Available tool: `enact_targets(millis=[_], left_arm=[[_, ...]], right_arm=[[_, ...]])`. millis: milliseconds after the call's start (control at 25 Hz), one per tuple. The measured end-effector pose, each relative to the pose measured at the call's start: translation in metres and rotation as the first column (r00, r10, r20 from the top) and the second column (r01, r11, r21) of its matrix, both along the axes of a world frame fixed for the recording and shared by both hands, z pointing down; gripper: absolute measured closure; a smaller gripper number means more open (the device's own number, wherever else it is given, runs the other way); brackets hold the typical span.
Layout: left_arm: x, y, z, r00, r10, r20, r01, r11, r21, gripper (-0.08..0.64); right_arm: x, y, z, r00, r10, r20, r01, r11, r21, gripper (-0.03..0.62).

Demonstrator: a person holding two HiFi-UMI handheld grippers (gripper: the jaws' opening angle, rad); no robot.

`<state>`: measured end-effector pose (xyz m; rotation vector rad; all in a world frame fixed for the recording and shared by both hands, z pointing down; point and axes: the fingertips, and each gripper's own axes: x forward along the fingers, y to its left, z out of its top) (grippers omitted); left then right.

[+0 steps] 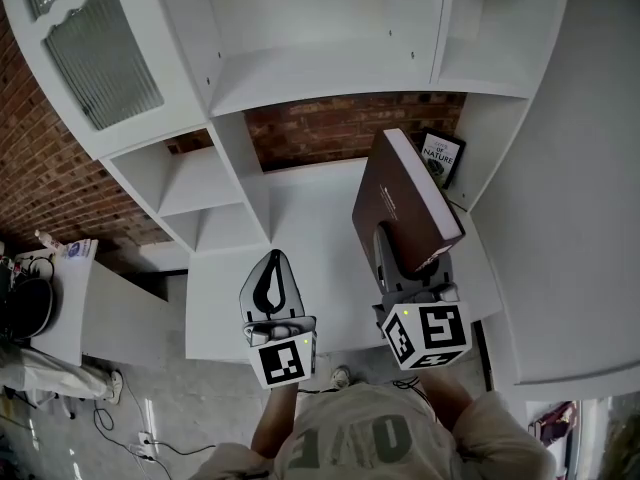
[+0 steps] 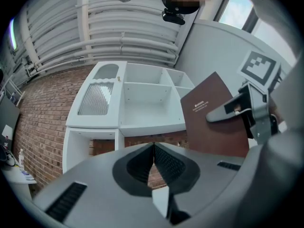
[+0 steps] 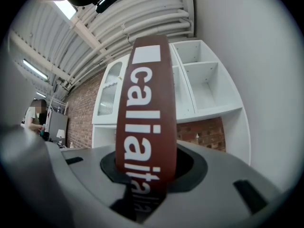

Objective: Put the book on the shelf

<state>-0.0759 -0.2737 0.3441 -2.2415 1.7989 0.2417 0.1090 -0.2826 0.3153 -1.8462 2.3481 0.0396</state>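
My right gripper (image 1: 392, 253) is clamped on the brown book (image 1: 400, 193), holding it raised in front of the white shelf unit (image 1: 330, 78). My left gripper (image 1: 272, 270) hangs beside it, jaws together, empty.

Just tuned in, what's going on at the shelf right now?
The person's right gripper is clamped on a brown book, holding it up in front of the white shelf unit; it isn't placed yet. The left gripper is shut and empty beside it. A second book leans in the right-hand bay.
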Motion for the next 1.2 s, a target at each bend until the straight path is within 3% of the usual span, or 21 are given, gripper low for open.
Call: enact_targets(millis=[240,360,520,600,840,1000,1200], left_arm=[[0.000,-0.001,-0.002,1.000,0.025,-0.017,-0.025,1.000,0.012,0.546],[-0.005,-0.001,0.004,0.999,0.029,-0.020,-0.029,1.000,-0.005,0.546],[-0.016,-0.005,0.013,0.999,0.023,-0.030,-0.024,0.999,-0.033,0.546],[-0.020,-0.005,0.016,0.999,0.025,-0.038,-0.026,0.999,-0.042,0.546],[-0.033,-0.004,0.020,0.998,0.008,-0.056,-0.011,0.999,-0.046,0.546],[-0.041,-0.006,0.027,0.997,-0.008,-0.077,0.003,0.998,-0.065,0.546],[-0.044,-0.005,0.027,0.997,-0.013,-0.070,0.009,0.998,-0.059,0.546]], right_arm=[[-0.009,-0.018,-0.082,1.000,-0.005,0.004,0.004,0.985,0.173,0.440],[-0.010,-0.030,-0.130,1.000,0.001,0.028,-0.008,0.964,0.265,0.440],[-0.017,-0.062,-0.183,1.000,0.010,-0.004,-0.008,0.938,0.347,0.440],[-0.021,-0.088,-0.197,1.000,-0.001,-0.015,0.006,0.944,0.330,0.440],[-0.030,-0.176,-0.201,0.999,-0.014,-0.033,0.018,0.991,0.133,0.440],[-0.036,-0.210,-0.206,0.997,0.026,-0.076,-0.020,0.997,0.081,0.440],[-0.036,-0.244,-0.205,0.999,0.025,-0.039,-0.026,0.999,-0.022,0.440]])
